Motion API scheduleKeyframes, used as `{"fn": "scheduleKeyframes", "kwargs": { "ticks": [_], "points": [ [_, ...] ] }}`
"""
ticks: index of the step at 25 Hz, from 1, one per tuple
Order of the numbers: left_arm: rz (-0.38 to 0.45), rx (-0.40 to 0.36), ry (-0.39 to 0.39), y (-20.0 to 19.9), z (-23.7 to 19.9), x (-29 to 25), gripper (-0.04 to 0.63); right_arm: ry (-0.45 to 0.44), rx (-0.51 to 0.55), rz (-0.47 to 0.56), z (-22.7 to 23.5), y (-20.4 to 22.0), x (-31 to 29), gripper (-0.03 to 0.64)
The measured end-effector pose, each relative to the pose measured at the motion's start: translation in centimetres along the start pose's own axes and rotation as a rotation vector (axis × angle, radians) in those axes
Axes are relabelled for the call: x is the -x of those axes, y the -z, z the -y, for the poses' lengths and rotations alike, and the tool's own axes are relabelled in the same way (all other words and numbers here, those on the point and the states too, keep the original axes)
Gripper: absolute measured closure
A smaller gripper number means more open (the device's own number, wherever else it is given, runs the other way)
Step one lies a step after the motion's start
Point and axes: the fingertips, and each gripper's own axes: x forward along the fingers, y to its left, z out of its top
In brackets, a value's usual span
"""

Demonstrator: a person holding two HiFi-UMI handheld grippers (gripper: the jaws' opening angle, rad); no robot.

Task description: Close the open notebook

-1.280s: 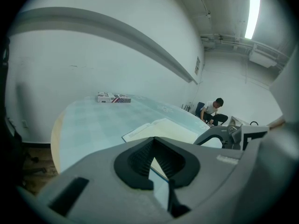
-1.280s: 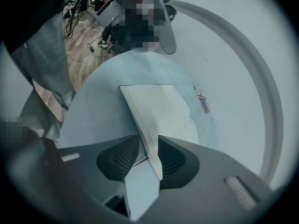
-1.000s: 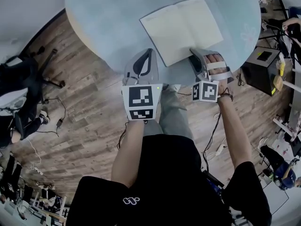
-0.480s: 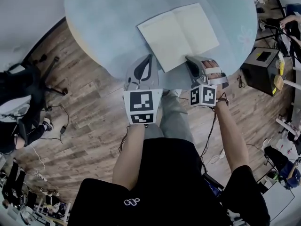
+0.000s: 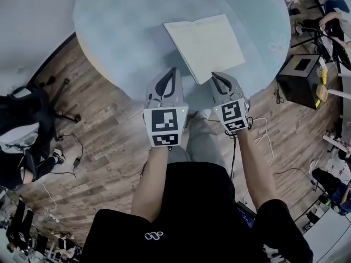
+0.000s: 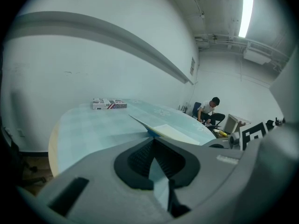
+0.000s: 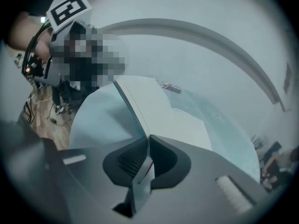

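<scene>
The notebook (image 5: 205,43) shows blank cream pages, its near edge lifted. The right gripper (image 5: 215,76) has its jaws closing on that edge. The left gripper (image 5: 171,70) has its jaws pressed together, empty.

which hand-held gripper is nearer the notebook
Right. The right hand-held gripper is closing its jaws on the notebook; the left hand-held gripper sits left of it, apart.

The head view looks steeply down from above the person onto the round worktop (image 5: 120,32), with the left tool (image 5: 172,70) and right tool (image 5: 214,75) at its near edge. The left gripper view sits low and faces almost level across the worktop. The right gripper view, rolled sideways, looks closely along jaws closing on the notebook (image 7: 154,106). All three views share notebook and worktop.
</scene>
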Motion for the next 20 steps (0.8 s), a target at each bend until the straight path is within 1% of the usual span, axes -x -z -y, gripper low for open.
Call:
{"fn": "scheduleKeyframes", "kwargs": {
  "ticks": [4,12,17,20],
  "points": [
    [0.01,-0.005,0.007,-0.7,0.0,-0.1,0.592,0.048,-0.242,0.037,1.0,0.2,0.4,0.597],
    [0.027,-0.009,0.019,-1.8,-0.6,0.0,0.592,0.117,-0.606,0.064,2.8,1.4,0.7,0.598],
    [0.039,-0.015,0.035,-2.6,-0.7,0.1,0.592,0.166,-0.766,0.044,3.9,2.4,0.7,0.598],
    [0.046,-0.017,0.04,-3.2,-0.7,0.1,0.592,0.199,-0.858,0.008,4.6,3.1,0.7,0.589]
  ]
}}
